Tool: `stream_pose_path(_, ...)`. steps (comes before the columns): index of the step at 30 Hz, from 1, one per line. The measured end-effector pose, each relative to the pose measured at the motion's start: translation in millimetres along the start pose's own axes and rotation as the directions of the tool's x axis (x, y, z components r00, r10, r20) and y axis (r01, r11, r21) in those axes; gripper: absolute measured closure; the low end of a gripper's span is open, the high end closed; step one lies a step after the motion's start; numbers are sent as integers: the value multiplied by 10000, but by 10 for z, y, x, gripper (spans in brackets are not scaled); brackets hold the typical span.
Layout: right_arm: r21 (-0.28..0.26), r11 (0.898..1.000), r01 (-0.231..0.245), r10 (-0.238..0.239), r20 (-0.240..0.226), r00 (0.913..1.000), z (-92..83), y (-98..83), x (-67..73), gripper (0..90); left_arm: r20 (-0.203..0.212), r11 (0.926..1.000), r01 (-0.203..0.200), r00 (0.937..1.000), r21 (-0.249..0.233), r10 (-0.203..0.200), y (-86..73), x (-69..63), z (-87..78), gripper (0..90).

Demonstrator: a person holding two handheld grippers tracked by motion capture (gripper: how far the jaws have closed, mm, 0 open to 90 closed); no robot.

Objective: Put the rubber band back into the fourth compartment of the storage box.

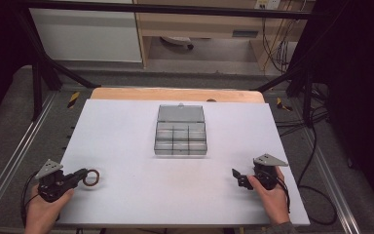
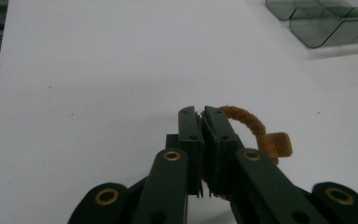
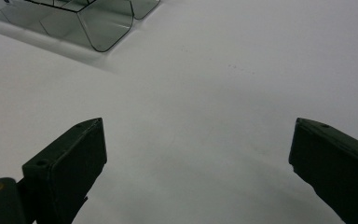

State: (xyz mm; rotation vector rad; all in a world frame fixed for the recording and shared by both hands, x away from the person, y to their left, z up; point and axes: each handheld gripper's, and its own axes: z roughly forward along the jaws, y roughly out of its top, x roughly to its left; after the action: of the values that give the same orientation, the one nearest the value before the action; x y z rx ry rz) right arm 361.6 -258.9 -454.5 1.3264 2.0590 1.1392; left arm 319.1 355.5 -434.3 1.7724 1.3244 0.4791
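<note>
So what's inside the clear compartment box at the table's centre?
The clear compartment box lies open, lid folded back. Its visible compartments look empty. Fine items could escape notice at this size. The brown braided ring is outside it, clamped in the left gripper.

brown braided ring [image 2: 247, 122], pinched at table's near-left, open clear organizer [image 1: 180, 130] mid-table

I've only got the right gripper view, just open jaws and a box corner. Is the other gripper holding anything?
Observer: Yes, the left gripper is shut on a brown ring.
Operator: Is the box lid open?
Observer: Yes, the box sits mid-table with its lid folded back.
Operator: Anything in it?
Observer: I can't tell; the compartments look dim from the high view.
</note>
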Motion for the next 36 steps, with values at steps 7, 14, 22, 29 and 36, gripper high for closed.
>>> stream_pose_path(7, 92, 9999, 95, -95, -26, 10000, 31, -1, 13, 43, 122, 9997, 120, 9999, -206, -117, 67, -5, -34, 860)
stream_pose_path(14, 45, 9999, 142, -142, 7, 9999, 29, 0, 11, 42, 358, 9990, 250, 9991, -377, -236, 164, -14, -9, 861)
stream_pose_path(22, 33, 9998, 183, -183, -14, 9998, 24, -1, 10, 42, 655, 9979, 235, 9977, -596, -196, 300, -67, 48, 861)
stream_pose_path(29, 43, 9999, 167, -167, -40, 9999, 25, 2, 16, 41, 799, 9980, -83, 9967, -634, 134, 459, -184, 118, 862)
stream_pose_path(36, 65, 9999, 157, -157, -25, 9999, 19, 0, 10, 42, 966, 9974, -295, 9947, -659, 358, 566, -292, 202, 862)
